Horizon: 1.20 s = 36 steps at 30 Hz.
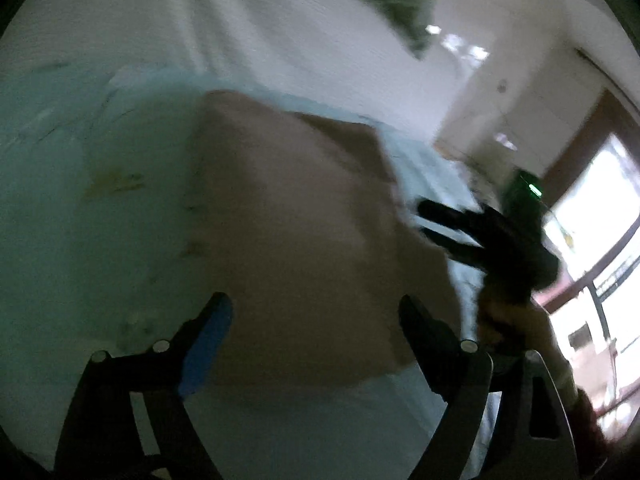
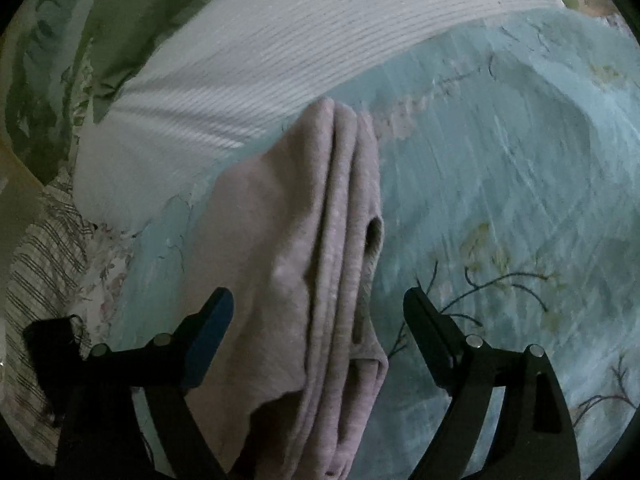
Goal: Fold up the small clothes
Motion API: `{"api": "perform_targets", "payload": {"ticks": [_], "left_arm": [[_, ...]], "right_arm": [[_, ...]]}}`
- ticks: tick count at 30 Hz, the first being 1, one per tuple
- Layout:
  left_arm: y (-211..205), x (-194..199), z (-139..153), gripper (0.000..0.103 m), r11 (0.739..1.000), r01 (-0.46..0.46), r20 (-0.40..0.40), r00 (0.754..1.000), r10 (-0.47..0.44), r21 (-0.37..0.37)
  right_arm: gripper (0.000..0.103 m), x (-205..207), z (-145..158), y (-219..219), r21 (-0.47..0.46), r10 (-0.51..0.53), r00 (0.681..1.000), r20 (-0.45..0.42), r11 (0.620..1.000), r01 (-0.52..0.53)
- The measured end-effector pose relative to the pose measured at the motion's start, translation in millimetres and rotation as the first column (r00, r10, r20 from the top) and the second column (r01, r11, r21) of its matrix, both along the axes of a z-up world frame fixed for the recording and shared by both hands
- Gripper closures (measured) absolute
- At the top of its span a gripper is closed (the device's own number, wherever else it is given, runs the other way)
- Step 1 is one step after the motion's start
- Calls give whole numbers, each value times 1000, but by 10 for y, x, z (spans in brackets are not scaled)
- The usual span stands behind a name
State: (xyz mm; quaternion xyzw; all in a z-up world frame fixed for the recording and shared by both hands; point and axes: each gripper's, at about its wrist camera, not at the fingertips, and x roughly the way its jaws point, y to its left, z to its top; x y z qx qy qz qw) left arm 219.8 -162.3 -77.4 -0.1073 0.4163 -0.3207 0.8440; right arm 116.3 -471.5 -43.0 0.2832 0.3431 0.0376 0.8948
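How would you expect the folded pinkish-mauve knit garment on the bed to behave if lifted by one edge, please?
The folded pinkish-mauve knit garment would likely go floppy: its stacked layers already sag and gape. The folds would probably slide apart, since nothing pins them. It looks light, barely denting the pale blue floral bedspread.

No legible text anywhere (left view badly blurred)

- The folded cloth (image 2: 320, 264) is a dusty pinkish mauve, plain.
- The bedsheet (image 2: 500, 184) is pale aqua, printed with dark thin branches and yellowish blossoms.
- The blanket (image 2: 280, 52) is white with fine ribbed stripes.
- The pillow (image 2: 116, 28) is green with a leafy print.
- The striped cloth (image 2: 44, 256) at the left edge is white with dark lines.
- Both grippers are black, each with one blue pad (image 2: 208, 344).
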Motion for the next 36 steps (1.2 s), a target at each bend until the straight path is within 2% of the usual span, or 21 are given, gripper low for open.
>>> {"api": "perform_targets", "payload": {"ticks": [6,12,13,14,15,16,17,19,22,26,29,32,36], "left_arm": [[170,433,-288,17,998,-56,-93,994,55,-4],[19,774,-528,15,998,-8,-205,979,-4,-59],[6,802,-538,14,998,-1,-208,978,-13,-67],[-25,848,-549,14,997,9,-206,978,-24,-73],[-57,863,-560,16,997,14,-200,979,-28,-72],[-86,871,-564,25,997,22,-194,980,-35,-70],[-99,876,-554,30,997,33,-184,982,-46,-69],[-136,853,-519,51,998,37,-154,987,-45,-49],[-34,714,-356,63,998,42,-87,995,-46,-43],[320,392,-83,65,999,3,1,1000,-2,-42],[833,18,85,65,998,-47,42,998,49,-45],[1258,-297,200,65,995,-101,77,992,103,-24],[1941,-716,309,65,979,-203,120,972,202,-5]], "right_arm": [[16,117,-84,18,43,27,1000,-6,999,-26],[16,316,-159,64,41,55,998,-31,998,-54],[19,341,-175,71,43,60,998,-35,997,-58],[39,376,-188,85,36,63,997,-43,998,-61],[53,425,-213,112,41,73,995,-65,997,-71],[54,450,-229,130,59,72,994,-82,996,-67],[59,454,-217,155,56,63,994,-85,997,-58],[64,421,-110,273,11,56,995,-77,998,-55],[68,312,61,513,7,85,996,-20,996,-85],[68,192,171,1037,23,168,985,44,985,-169],[68,174,208,1479,21,241,967,80,970,-244],[69,216,205,1982,12,331,937,111,942,-334],[69,340,116,2651,15,440,889,124,895,-446]]}}
